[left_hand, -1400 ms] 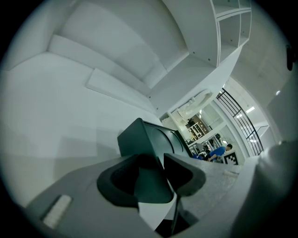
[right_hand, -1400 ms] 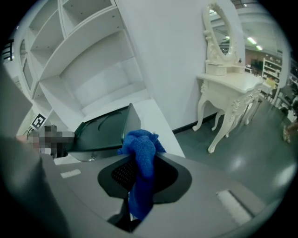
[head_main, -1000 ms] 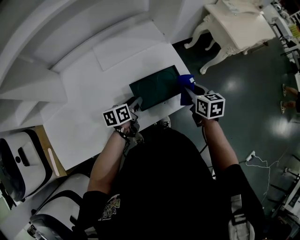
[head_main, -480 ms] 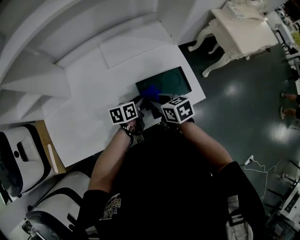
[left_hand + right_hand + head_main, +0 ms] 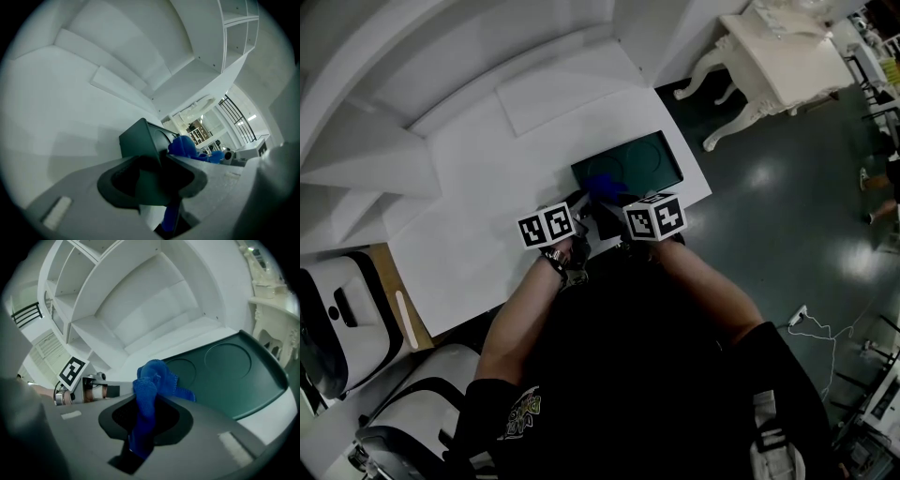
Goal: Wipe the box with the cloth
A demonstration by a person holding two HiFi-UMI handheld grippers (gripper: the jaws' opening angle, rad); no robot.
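Blue cloth (image 5: 151, 380) is clamped in the jaws of the right gripper (image 5: 150, 420), and its bunch touches the top of the dark green box (image 5: 225, 376), near the corner that the left gripper (image 5: 152, 180) pinches tight. The box lies on a white table (image 5: 487, 187) close to its front edge. White shelves (image 5: 93, 296) stand behind, with a dark floor (image 5: 787, 187) and a cream side table (image 5: 783, 56) at the right.

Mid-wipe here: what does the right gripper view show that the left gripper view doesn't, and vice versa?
Right gripper view only: the top of the box with its two round recesses, and the right gripper shut on the cloth. Left gripper view only: the left gripper clamped on the box's near edge. Both: the dark green box, the blue cloth at it, the white table.
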